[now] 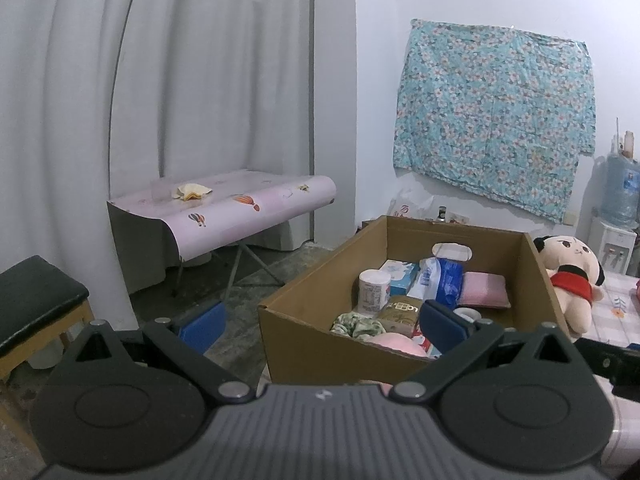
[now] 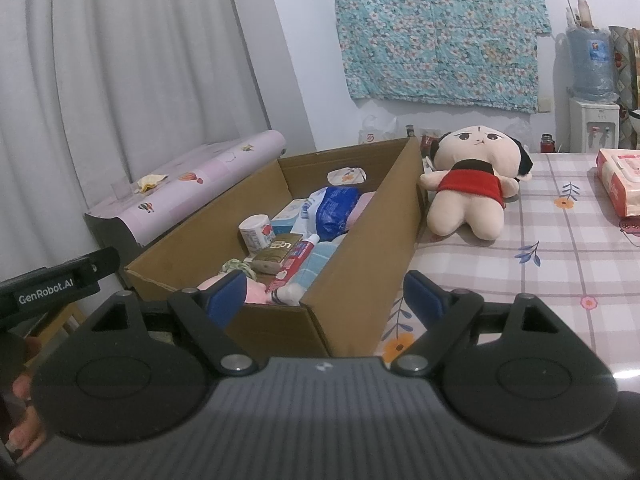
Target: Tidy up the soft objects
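Note:
A brown cardboard box (image 1: 304, 312) (image 2: 360, 248) stands on the checked table, filled with mixed items: a blue packet (image 2: 336, 208), a white tub (image 1: 374, 291), a pink pad (image 1: 484, 290), a green scrunchie (image 1: 356, 326), a toothpaste tube (image 2: 294, 260). A cream plush doll in a red top (image 2: 468, 188) (image 1: 570, 280) lies on the table to the right of the box. My left gripper (image 1: 322, 326) hangs open in front of the box's near left corner, with nothing between its blue pads. My right gripper (image 2: 324, 300) is open too, its pads either side of the box's near right corner, holding nothing.
A folding table under a pink balloon-print cover (image 1: 224, 204) stands by the curtain, with a yellow cloth (image 1: 191, 191) on it. A black stool (image 1: 36, 304) is at the left. Tissue packs (image 2: 618, 184) lie at the table's right edge. A water dispenser (image 2: 592, 80) stands at the back.

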